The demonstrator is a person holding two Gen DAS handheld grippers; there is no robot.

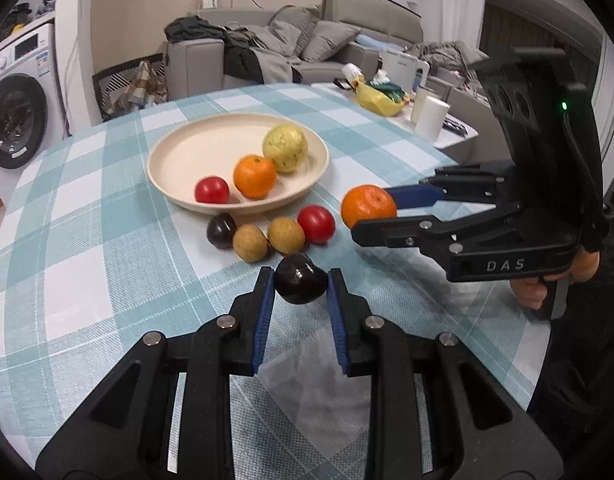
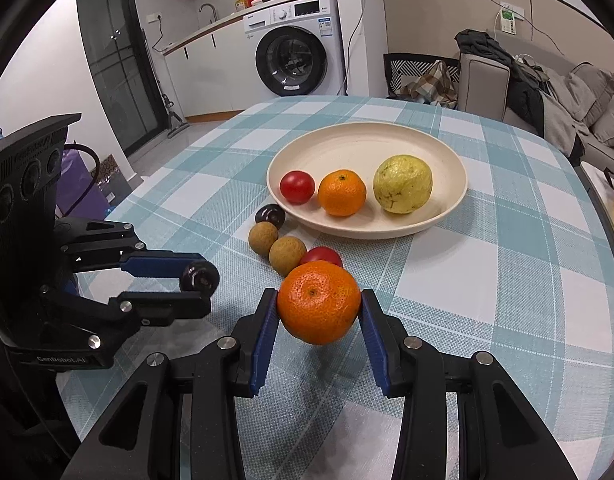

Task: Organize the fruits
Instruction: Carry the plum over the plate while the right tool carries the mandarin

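Left wrist view: your left gripper [image 1: 301, 284] is clenched on a dark plum [image 1: 300, 283], just above the checked tablecloth [image 1: 87, 240], near the plate [image 1: 175, 160].

Right wrist view: your right gripper [image 2: 319, 308] grasps an orange [image 2: 319, 302], lifted off the cloth.

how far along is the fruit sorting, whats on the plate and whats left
Done: the plate holds a red fruit, an orange and a yellow-green fruit. In hand: the left claw grips a dark fruit; the right claw grips a second orange. Left on the cloth: another dark fruit, two brown fruits and a red one.
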